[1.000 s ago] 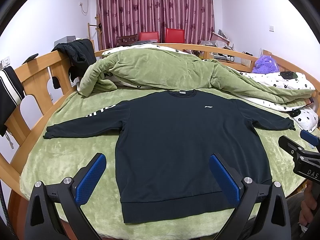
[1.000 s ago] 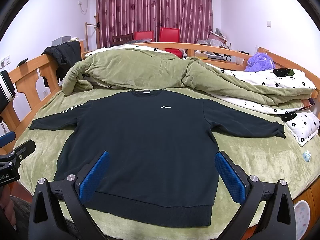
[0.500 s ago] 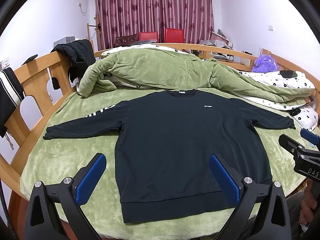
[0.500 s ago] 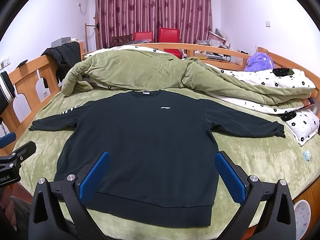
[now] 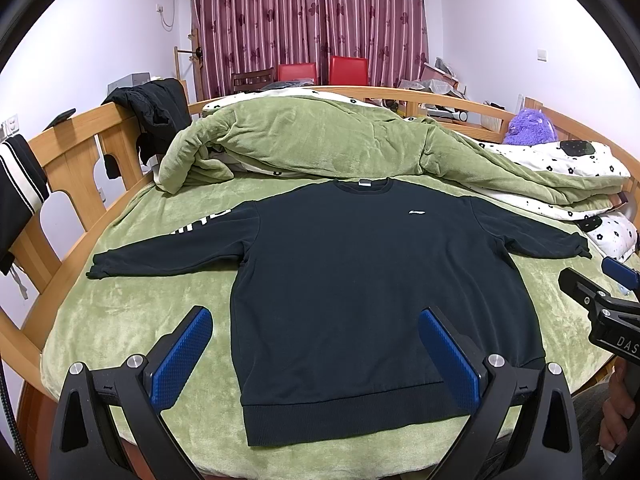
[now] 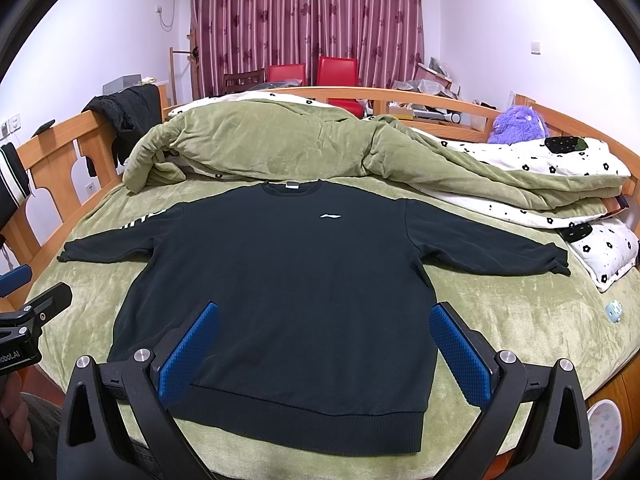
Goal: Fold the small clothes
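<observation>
A dark navy sweatshirt (image 5: 360,280) lies flat, front up, on the green bed sheet (image 5: 120,312), both sleeves spread out sideways; it also shows in the right wrist view (image 6: 288,280). My left gripper (image 5: 316,356) is open and empty, held above the hem at the bed's near edge. My right gripper (image 6: 324,352) is open and empty, also above the hem. Each gripper shows at the edge of the other's view: the right one (image 5: 600,300), the left one (image 6: 24,320).
A bunched green quilt (image 5: 320,140) lies beyond the collar. A floral pillow (image 6: 600,252) sits near the right cuff. A wooden bed frame (image 5: 80,148) rings the bed, with dark clothes (image 5: 156,112) hung on it. A purple plush toy (image 6: 520,120) is at far right.
</observation>
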A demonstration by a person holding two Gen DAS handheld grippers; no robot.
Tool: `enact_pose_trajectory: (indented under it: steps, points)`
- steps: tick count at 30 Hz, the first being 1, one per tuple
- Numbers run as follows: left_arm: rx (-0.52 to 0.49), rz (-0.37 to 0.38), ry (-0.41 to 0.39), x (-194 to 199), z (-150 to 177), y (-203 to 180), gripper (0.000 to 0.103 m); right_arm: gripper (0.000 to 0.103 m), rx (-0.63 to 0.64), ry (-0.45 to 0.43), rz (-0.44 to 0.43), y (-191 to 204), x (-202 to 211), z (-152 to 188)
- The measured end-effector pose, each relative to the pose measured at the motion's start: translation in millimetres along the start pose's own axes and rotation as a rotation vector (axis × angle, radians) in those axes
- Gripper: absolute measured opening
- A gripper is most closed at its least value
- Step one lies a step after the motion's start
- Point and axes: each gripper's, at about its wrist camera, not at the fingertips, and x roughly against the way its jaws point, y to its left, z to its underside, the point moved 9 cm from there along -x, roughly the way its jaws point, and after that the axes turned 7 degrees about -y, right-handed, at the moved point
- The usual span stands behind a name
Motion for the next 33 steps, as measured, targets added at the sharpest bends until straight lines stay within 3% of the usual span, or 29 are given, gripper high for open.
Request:
enact_pose_trajectory:
  steps: [11,18,24,30,33]
  points:
    - [0.006,-0.011,0.001,-3,-2,2,0.103,0.103,-0.005,0.008,0.003,-5,-6,1]
    - [0.017,-0.017,0.024,-27,5,17,0.103,0.103,0.003,0.019,0.018,-15,-23,9]
    - [0.099,-0.013,0.049,-62,13,46,0.103,0.103,0.020,0.064,0.046,-34,-52,18]
    - [0.109,-0.041,0.031,-86,0,85,0.099,0.103,-0.025,0.117,0.026,-39,-83,20]
    - [0.105,-0.101,0.022,-103,-6,115,0.099,0.103,-0.045,0.098,0.023,-33,-99,9]
